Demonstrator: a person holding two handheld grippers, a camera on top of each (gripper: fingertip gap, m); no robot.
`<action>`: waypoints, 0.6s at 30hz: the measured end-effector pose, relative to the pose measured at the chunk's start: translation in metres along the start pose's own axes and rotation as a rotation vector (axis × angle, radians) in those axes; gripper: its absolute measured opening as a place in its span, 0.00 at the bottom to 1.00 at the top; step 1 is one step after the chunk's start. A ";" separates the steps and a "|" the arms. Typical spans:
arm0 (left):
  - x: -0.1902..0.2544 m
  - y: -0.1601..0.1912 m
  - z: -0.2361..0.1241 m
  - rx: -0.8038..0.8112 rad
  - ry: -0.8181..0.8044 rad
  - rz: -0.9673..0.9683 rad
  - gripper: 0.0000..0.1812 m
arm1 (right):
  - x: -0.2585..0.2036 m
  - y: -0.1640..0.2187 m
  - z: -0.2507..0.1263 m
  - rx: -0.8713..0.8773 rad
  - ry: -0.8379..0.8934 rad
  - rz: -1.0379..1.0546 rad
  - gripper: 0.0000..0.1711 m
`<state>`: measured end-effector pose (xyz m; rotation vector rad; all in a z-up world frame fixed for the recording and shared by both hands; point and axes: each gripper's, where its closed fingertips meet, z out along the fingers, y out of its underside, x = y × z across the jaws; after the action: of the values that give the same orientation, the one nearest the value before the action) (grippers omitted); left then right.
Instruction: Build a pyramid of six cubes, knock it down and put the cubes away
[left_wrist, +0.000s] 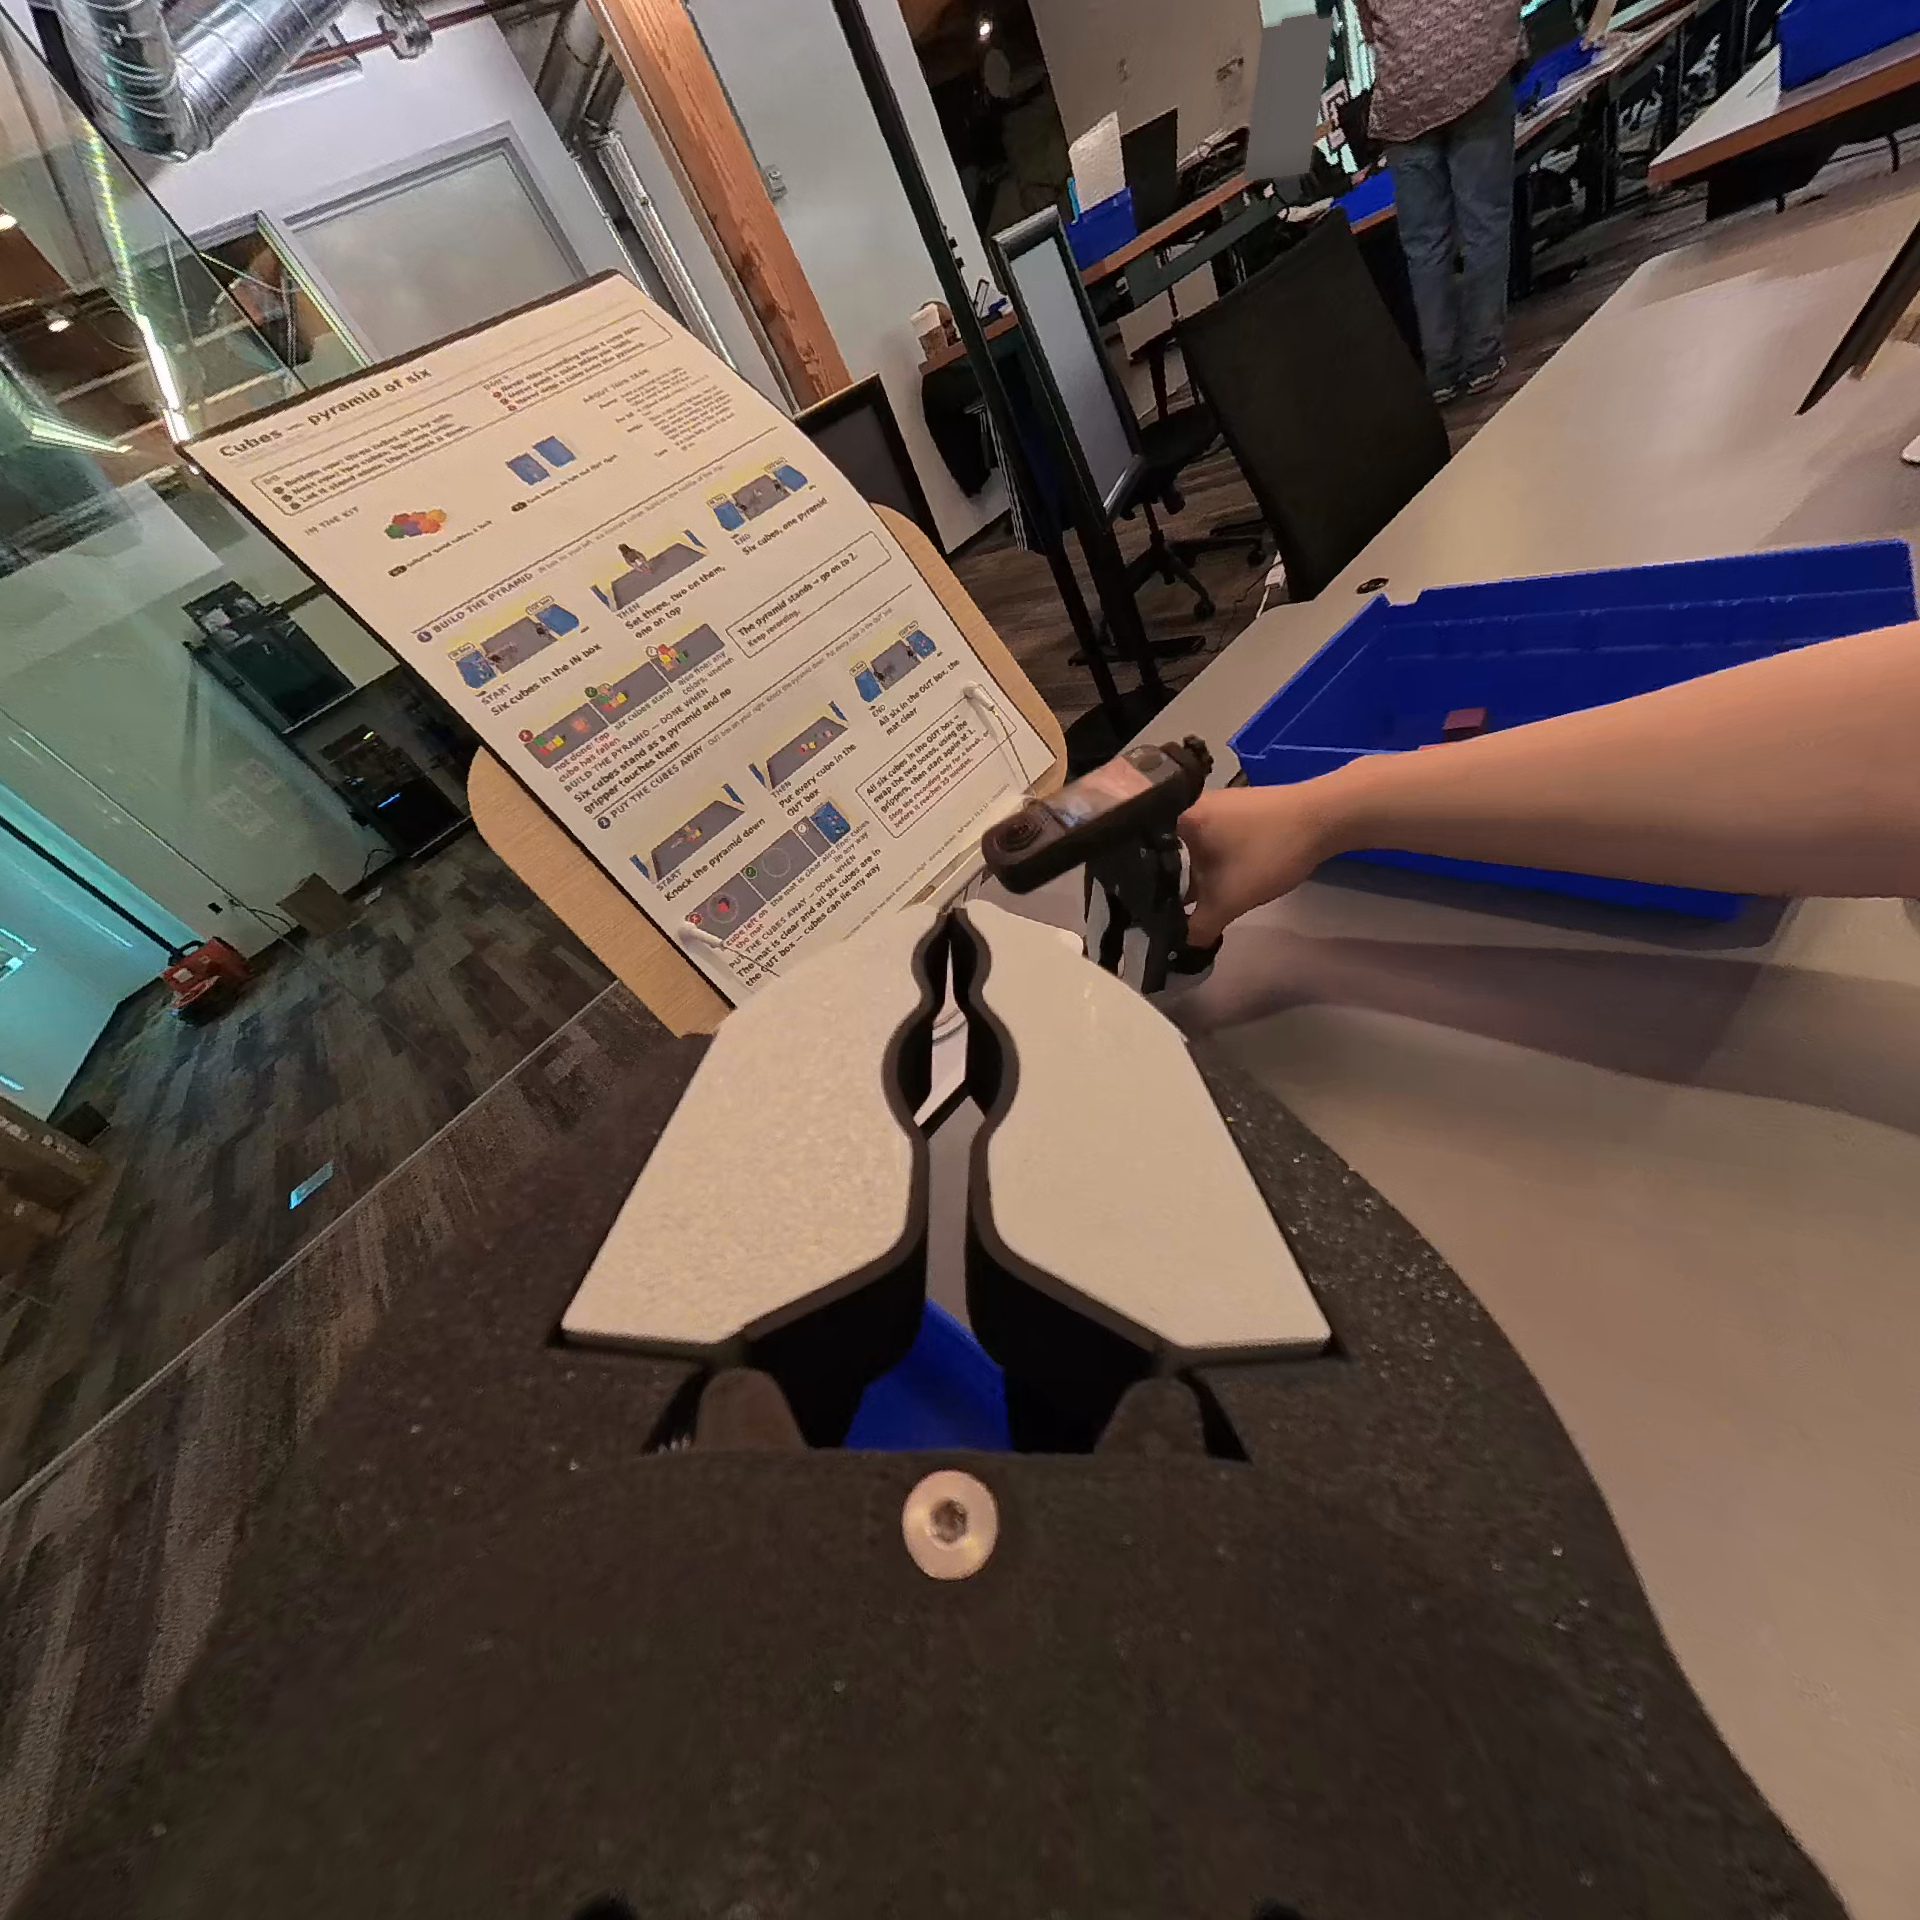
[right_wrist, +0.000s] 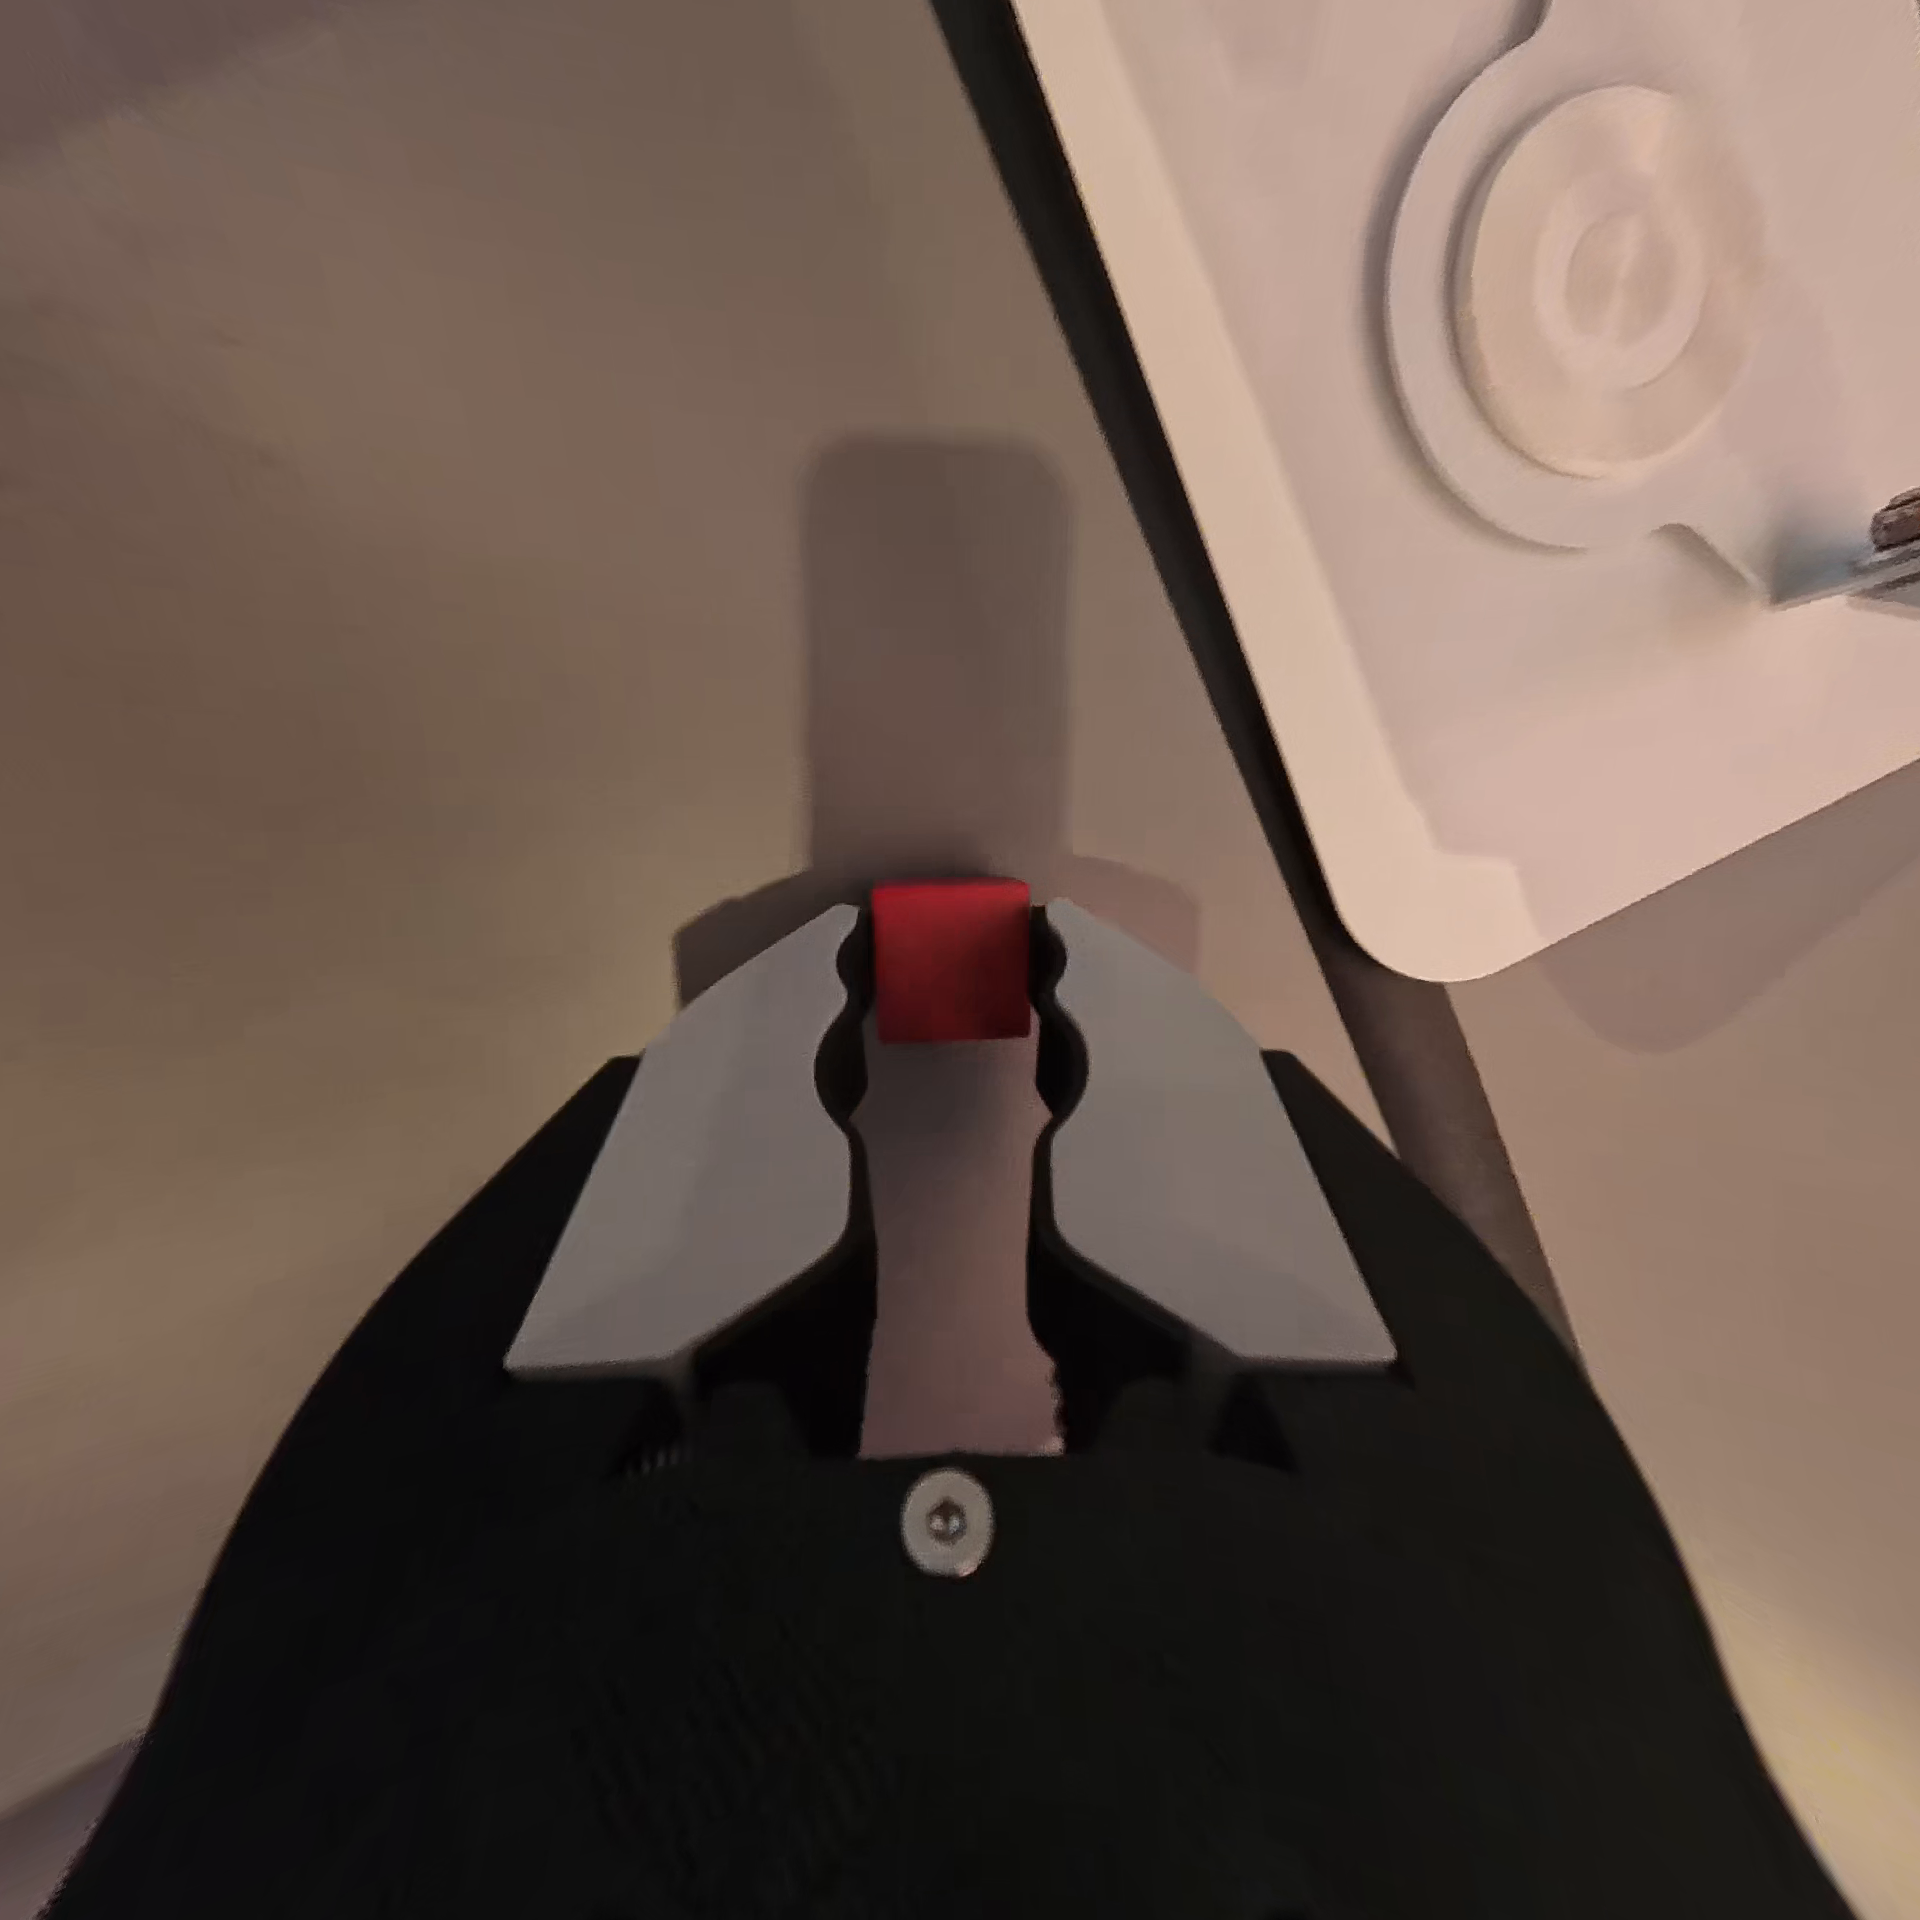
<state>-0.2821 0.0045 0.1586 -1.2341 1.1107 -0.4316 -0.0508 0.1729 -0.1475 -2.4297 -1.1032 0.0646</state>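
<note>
In the right wrist view my right gripper (right_wrist: 951, 920) is shut on a red cube (right_wrist: 951, 961), held between its fingertips above the grey table (right_wrist: 416, 623). In the left wrist view my left gripper (left_wrist: 954, 925) is shut and empty, raised and pointing at the instruction board (left_wrist: 623, 644). The right gripper (left_wrist: 1138, 883) also shows there, held by a hand and pointing down over the table, in front of a blue bin (left_wrist: 1558, 665). A dark purple cube (left_wrist: 1465, 719) lies in that bin. A blue shape shows low between the left fingers; I cannot tell what it is.
A white plate with a round raised part (right_wrist: 1558, 416) lies on the table to the right of the right gripper. The instruction board stands on a wooden stand (left_wrist: 582, 883) at the table's far end. Black chairs (left_wrist: 1309, 405), desks and a standing person (left_wrist: 1455, 187) are beyond. There is about 40 cm between the tips of the two grippers.
</note>
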 end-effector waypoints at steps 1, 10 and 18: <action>0.000 0.001 0.001 -0.004 0.002 0.001 0.00 | -0.004 -0.002 -0.006 0.000 -0.017 0.010 0.17; 0.003 0.005 0.006 -0.032 0.012 0.010 0.00 | -0.053 0.008 -0.210 0.221 0.244 -0.122 0.17; 0.002 -0.002 0.002 -0.005 -0.001 0.003 0.00 | -0.039 0.251 -0.203 -0.164 0.215 0.355 0.18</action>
<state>-0.2792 0.0031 0.1597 -1.2366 1.1136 -0.4265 0.1456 -0.0777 -0.0819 -2.6775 -0.5973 -0.1762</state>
